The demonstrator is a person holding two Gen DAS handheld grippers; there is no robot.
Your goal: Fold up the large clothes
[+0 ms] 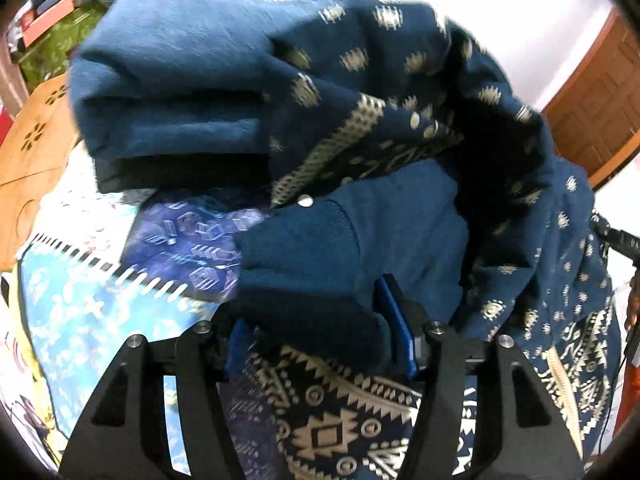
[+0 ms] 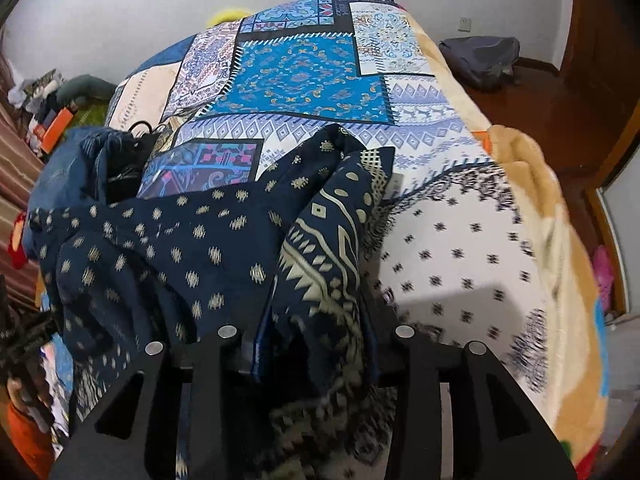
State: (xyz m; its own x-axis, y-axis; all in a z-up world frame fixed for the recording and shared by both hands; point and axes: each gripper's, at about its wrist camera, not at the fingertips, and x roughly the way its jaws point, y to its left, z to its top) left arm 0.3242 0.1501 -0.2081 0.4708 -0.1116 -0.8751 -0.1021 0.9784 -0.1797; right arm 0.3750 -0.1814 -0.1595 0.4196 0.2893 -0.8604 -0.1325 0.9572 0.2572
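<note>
A large dark-blue garment (image 1: pixel 360 92) with a cream geometric print and a plain teal fleece lining hangs lifted above the bed. My left gripper (image 1: pixel 320 340) is shut on a thick fold of its teal lining (image 1: pixel 328 256); a snap button (image 1: pixel 305 201) shows just above. My right gripper (image 2: pixel 316 356) is shut on a printed edge of the same garment (image 2: pixel 320 248), which bunches to the left over the bed. The blue pads (image 1: pixel 396 320) are mostly hidden by cloth.
A patchwork bedspread (image 2: pixel 304 76) in blue, white and tan covers the bed. A jeans pile (image 2: pixel 80 160) lies at its left. A wooden board (image 1: pixel 36 152) stands left. A grey bag (image 2: pixel 480 56) sits on the wooden floor far right. A wooden door (image 1: pixel 592 100) is right.
</note>
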